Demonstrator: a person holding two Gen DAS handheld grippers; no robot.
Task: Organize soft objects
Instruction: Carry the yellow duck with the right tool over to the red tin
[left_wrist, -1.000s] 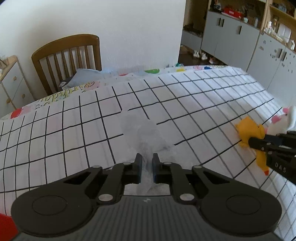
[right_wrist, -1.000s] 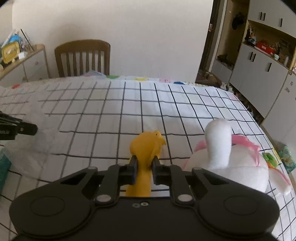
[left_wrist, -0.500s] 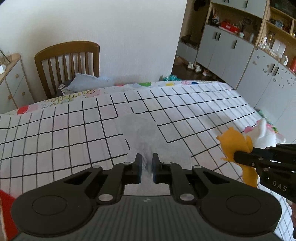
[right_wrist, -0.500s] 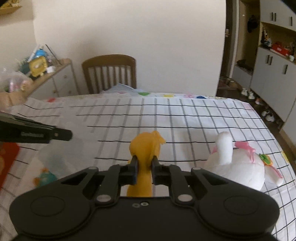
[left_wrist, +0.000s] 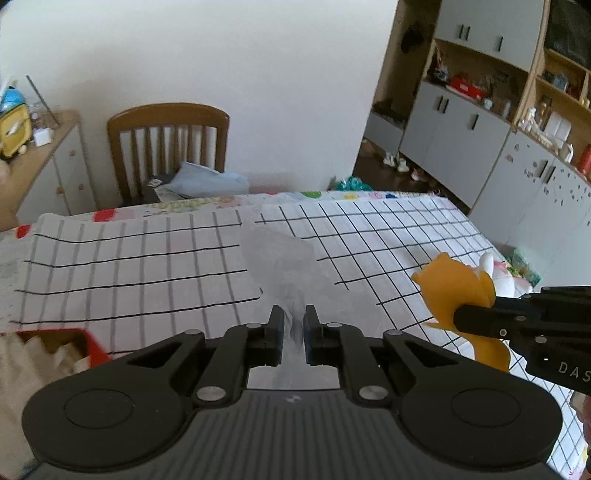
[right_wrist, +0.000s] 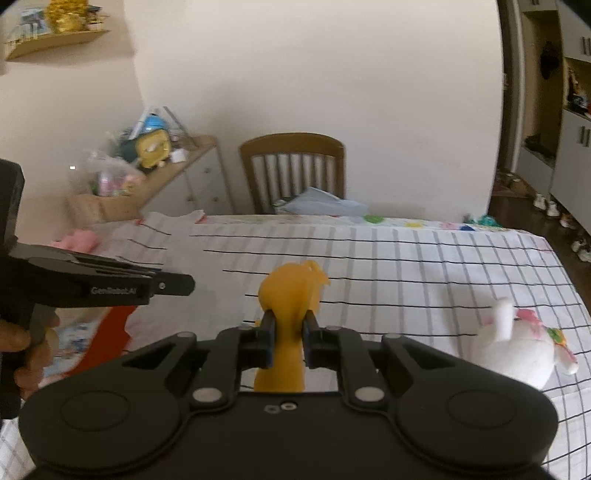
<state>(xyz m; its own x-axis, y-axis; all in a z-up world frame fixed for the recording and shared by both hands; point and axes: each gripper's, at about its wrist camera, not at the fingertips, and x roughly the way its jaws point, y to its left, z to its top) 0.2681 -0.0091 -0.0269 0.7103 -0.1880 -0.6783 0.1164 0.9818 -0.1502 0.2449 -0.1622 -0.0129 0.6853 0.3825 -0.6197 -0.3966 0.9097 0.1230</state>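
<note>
Both grippers have come up off the bed since a second ago, and I now see far more of the room: the wooden chair (left_wrist: 168, 147) and grey cabinets (left_wrist: 458, 127) sit well below the top of the left view. On my left gripper (left_wrist: 293, 326) the jaws are nearly closed, pinching a gathered edge of the translucent plastic bag (left_wrist: 284, 266); it fans out ahead of the fingertips and blurs the checked bedsheet (left_wrist: 129, 258) behind it. Earlier that bag lay flatter on the sheet; now it hangs lifted. At lower left, a red container (left_wrist: 94, 345) with something pale and fluffy inside has come into view.

My right gripper (right_wrist: 288, 332) has its jaws closed on the yellow plush toy (right_wrist: 291, 291), which stands up between the fingers, head above the tips, body running down below them. It was near the white plush (right_wrist: 517, 343) before; now the white one lies alone on the sheet, off to the right and well apart. From the left view the yellow toy is at right, raised clear of the bed, near the bag but apart from it. Between toy and bag, nothing blocks the way. A dresser (right_wrist: 177, 173) cluttered with toys stands beside the chair.
</note>
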